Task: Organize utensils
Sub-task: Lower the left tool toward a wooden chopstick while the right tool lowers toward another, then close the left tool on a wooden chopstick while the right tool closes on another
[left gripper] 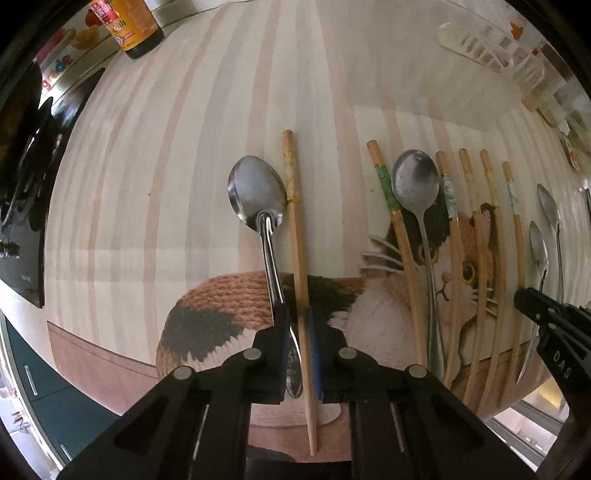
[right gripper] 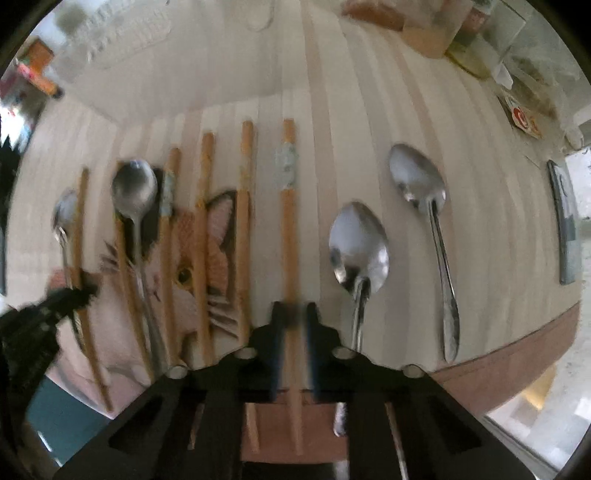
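Note:
Steel spoons and wooden chopsticks lie side by side on a cat-print table mat (left gripper: 221,317). In the left wrist view my left gripper (left gripper: 298,325) stands narrowly open around a steel spoon's handle (left gripper: 273,266) and a yellow-banded chopstick (left gripper: 299,280); whether it grips them I cannot tell. In the right wrist view my right gripper (right gripper: 295,317) stands around a blue-banded chopstick (right gripper: 289,236), its jaws close to it. Two spoons (right gripper: 360,254) (right gripper: 424,206) lie to its right. Several chopsticks (right gripper: 203,236) and another spoon (right gripper: 135,199) lie to its left.
A dark sauce bottle (left gripper: 135,26) stands at the far left of the table. A clear plastic tray (left gripper: 476,44) and packets sit at the far right. The table's front edge is close below both grippers. The right gripper's tip (left gripper: 546,317) shows in the left wrist view.

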Motion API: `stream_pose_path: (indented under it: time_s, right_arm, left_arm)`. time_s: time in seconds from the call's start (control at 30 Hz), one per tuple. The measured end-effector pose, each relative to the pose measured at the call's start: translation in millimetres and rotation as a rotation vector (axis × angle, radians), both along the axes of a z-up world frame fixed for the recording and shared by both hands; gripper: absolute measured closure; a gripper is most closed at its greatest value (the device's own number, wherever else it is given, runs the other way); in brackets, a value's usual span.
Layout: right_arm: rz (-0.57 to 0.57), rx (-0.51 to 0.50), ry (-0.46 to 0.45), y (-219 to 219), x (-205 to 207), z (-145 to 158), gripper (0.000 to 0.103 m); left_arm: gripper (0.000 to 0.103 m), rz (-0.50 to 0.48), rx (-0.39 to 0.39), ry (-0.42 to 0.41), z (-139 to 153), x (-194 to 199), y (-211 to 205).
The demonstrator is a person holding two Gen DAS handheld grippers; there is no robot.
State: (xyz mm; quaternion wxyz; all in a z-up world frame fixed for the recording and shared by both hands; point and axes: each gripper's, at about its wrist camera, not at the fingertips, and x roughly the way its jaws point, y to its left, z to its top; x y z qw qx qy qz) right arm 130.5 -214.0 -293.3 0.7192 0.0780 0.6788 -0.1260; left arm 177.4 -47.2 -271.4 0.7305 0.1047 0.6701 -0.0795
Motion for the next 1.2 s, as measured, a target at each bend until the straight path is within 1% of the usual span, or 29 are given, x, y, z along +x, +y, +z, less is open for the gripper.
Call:
stream_pose_path:
  time_s: [0.07,0.1,0.13,0.17,0.2,0.23,0.27,0.33,0.4,0.43,0.47,0.5,0.53,0.57,0.6,0.83,0.87,0.9,0.93,1.03,1.1,1.2]
  right_arm:
    - [-0.006,0.0,0.012,2,-5,-3,0.096]
    - [-0.01,0.001,0.019,3,-5,-3,0.096]
    - [-0.013,0.005,0.022,6,-8,-3,0.096]
    - [-0.016,0.009,0.023,8,-8,-2,0.096]
    - [-0.018,0.013,0.023,8,-10,-4,0.096]
    - [-0.023,0.02,0.026,9,-11,-4,0.096]
    - [-0.028,0.025,0.03,11,-11,-3,0.096]
    - [-0.039,0.035,0.039,11,-12,-1,0.096]
    - [-0.048,0.038,0.037,9,-13,0,0.096]
    - [-0.052,0.041,0.035,7,-13,-1,0.096]
    - [-0.056,0.045,0.033,3,-13,-3,0.096]
    - [-0.061,0.05,0.031,-2,-16,0,0.096]
    - [-0.064,0.054,0.028,-5,-18,-1,0.096]
    - [-0.068,0.058,0.024,-7,-20,-4,0.096]
    - [-0.07,0.06,0.022,-8,-20,-4,0.096]
    - [-0.07,0.066,0.018,-4,-24,0,0.096]
    - [-0.069,0.064,0.019,-3,-23,1,0.096]
    - [-0.067,0.062,0.019,-4,-24,1,0.096]
    - [-0.063,0.057,0.02,-4,-24,0,0.096]
    - [-0.052,0.039,0.024,1,-21,-3,0.096]
    - [-0.041,0.024,0.028,2,-21,-3,0.096]
    - [-0.024,-0.003,0.035,6,-18,-5,0.096]
  left_arm:
    - [0.098,-0.009,0.002,-0.006,4,-4,7]
    - [0.1,-0.012,-0.002,-0.005,5,-6,6]
    - [0.1,-0.012,-0.011,0.005,5,-7,5]
    - [0.099,-0.007,-0.022,0.014,6,-6,5]
    - [0.093,0.002,-0.027,0.017,5,-5,4]
    - [0.092,0.013,-0.035,0.019,4,-4,8]
    - [0.092,0.022,-0.041,0.025,-2,0,22]
    - [0.092,0.054,-0.046,0.047,-5,7,40]
    - [0.092,0.099,-0.109,0.073,-1,11,56]
    - [0.091,0.108,-0.125,0.075,1,11,60]
    - [0.086,0.116,-0.15,0.078,5,11,65]
    - [0.075,0.122,-0.183,0.082,9,10,67]
    - [0.069,0.127,-0.21,0.084,12,9,69]
    - [0.065,0.129,-0.228,0.081,15,8,69]
    - [0.065,0.118,-0.237,0.081,16,6,65]
    - [0.065,0.05,-0.164,0.065,8,2,29]
    - [0.067,0.032,-0.136,0.06,4,5,23]
    - [0.071,0.021,-0.115,0.057,1,4,20]
    - [0.077,0.017,-0.1,0.058,-2,5,14]
    - [0.091,-0.007,-0.055,0.021,-4,2,3]
    - [0.096,-0.009,-0.047,0.011,-5,1,-4]
    - [0.098,-0.012,-0.043,0.006,-9,0,-15]
